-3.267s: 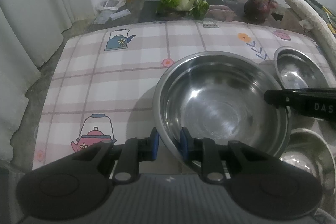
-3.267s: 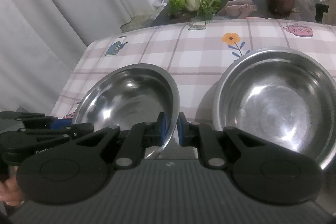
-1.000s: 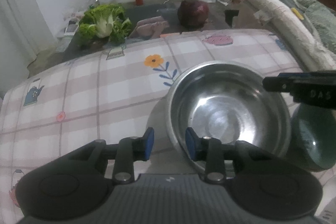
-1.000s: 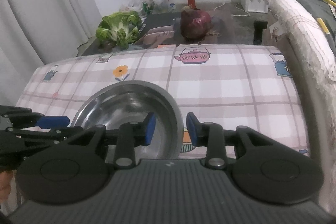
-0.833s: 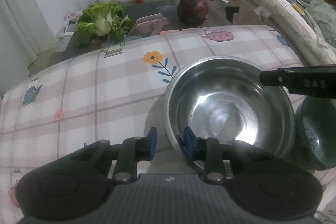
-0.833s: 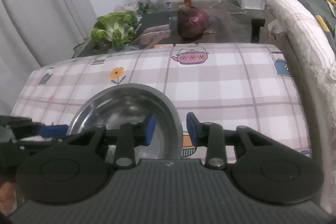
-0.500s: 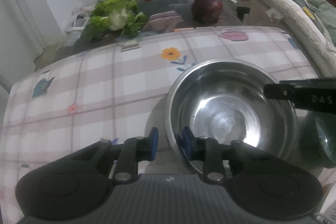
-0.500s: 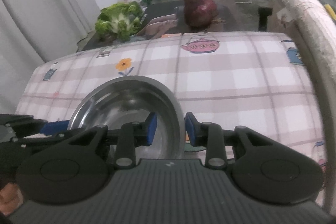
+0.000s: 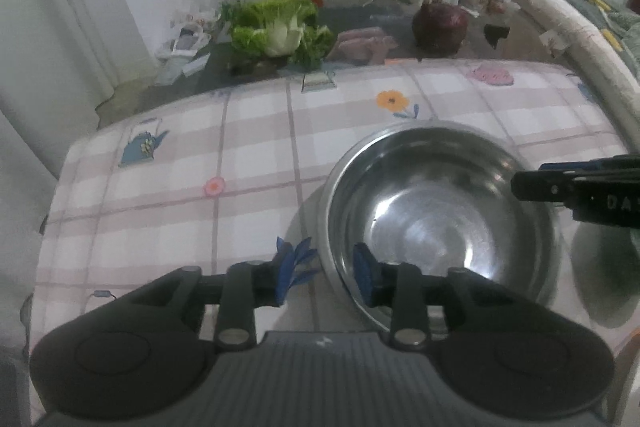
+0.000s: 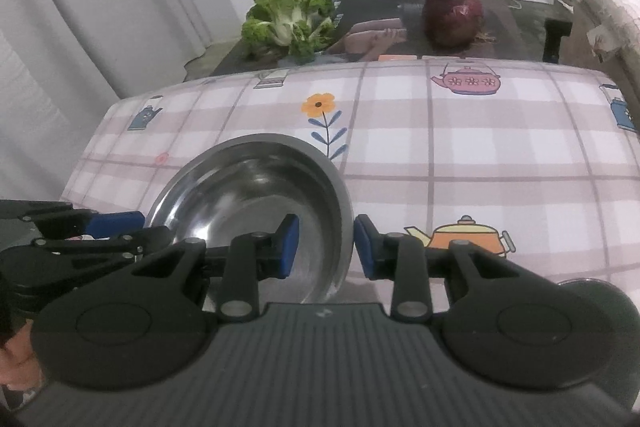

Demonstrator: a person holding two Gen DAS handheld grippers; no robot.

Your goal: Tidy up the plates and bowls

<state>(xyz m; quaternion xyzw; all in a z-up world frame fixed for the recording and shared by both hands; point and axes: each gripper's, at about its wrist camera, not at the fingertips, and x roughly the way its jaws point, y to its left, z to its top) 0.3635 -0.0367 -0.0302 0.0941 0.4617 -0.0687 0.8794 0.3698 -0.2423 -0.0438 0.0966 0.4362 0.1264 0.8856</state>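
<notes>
- Half a second earlier both grippers pinched the steel bowl (image 9: 436,211)'s rim more narrowly; now their fingers have spread, which suggests the bowl has been released onto the table (image 9: 248,155).
- The left gripper (image 9: 320,273) stands wide, straddling the near-left rim.
- The right gripper (image 10: 322,245) stands wide across the right rim; contact cannot be told.

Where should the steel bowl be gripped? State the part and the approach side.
Grip the steel bowl by its thin rim, one of the fingers inside and one outside, coming from its near edge. The wide, smooth, curved wall offers no other hold, and both open grippers already straddle that rim.
</notes>
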